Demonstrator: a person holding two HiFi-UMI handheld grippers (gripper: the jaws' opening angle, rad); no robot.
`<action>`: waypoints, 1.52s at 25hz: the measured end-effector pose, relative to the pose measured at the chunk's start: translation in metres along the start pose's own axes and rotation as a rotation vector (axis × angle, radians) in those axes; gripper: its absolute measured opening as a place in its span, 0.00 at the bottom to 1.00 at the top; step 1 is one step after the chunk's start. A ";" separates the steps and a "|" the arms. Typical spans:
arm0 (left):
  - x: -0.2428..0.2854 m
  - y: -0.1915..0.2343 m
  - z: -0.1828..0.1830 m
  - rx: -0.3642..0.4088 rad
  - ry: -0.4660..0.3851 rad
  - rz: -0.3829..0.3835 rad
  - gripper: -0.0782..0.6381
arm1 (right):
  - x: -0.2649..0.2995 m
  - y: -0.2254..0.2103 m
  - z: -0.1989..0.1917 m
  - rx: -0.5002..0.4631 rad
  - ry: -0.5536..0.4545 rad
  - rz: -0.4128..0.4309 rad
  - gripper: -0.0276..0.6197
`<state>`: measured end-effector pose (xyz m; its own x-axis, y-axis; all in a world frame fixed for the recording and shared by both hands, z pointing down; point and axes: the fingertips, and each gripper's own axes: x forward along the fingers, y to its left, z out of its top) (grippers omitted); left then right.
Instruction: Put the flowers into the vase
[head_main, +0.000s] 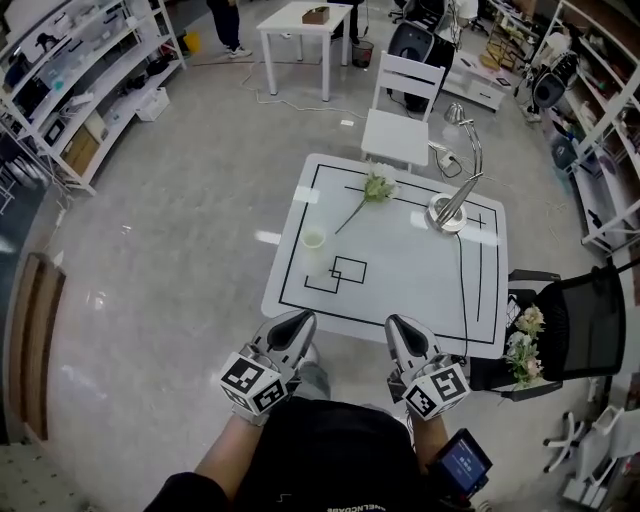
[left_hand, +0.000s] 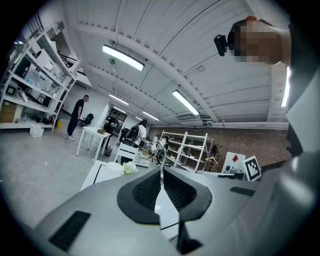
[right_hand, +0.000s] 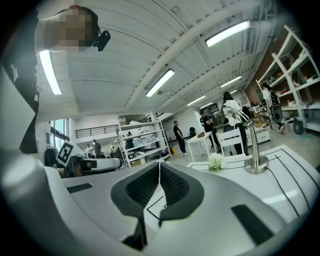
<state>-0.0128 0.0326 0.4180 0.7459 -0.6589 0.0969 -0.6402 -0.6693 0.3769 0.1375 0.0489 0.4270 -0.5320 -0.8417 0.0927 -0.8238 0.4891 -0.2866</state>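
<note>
A single flower (head_main: 372, 187), with a pale bloom on a long thin stem, lies flat on the far half of the white table (head_main: 400, 300). Its head points toward the far edge and its stem slants back toward the vase (head_main: 313, 240). The vase is a small pale vessel standing upright just beyond the stem's end and apart from it, and no stem rises from it, so the task appears not yet begun. The loose flower beside the upright vase seems laid out for a short carry from one to the other. Black tape outlines (head_main: 350, 270) mark the table near the vase. A desk lamp (head_main: 447, 212) stands to the right of the bloom, near it but not touching. Further flowers (head_main: 525, 345) rest on a black chair (head_main: 590, 330) off the table's right side. The left tongs (head_main: 300, 320) and right tongs (head_main: 398, 324) are held at the table's near edge, close to the person's body and pointing roughly level toward the table. Each gripper view shows its jaws together with nothing between them. The flower and vase lie well ahead of both tongs, roughly between their two lines. One pair would have to part its jaws and come in low, since the thin stem lies flush on the table.
</note>
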 end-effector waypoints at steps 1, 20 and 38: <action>0.003 0.008 0.003 -0.003 0.003 -0.001 0.12 | 0.008 -0.003 0.000 0.007 0.002 -0.006 0.06; 0.033 0.142 0.031 0.005 0.089 -0.045 0.17 | 0.138 -0.034 0.005 0.159 0.029 -0.117 0.06; 0.063 0.154 -0.007 0.066 0.246 -0.032 0.41 | 0.189 -0.115 -0.012 0.413 0.089 -0.151 0.06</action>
<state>-0.0631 -0.1096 0.4890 0.7831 -0.5392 0.3100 -0.6201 -0.7149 0.3230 0.1294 -0.1639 0.4894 -0.4416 -0.8647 0.2392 -0.7558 0.2148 -0.6186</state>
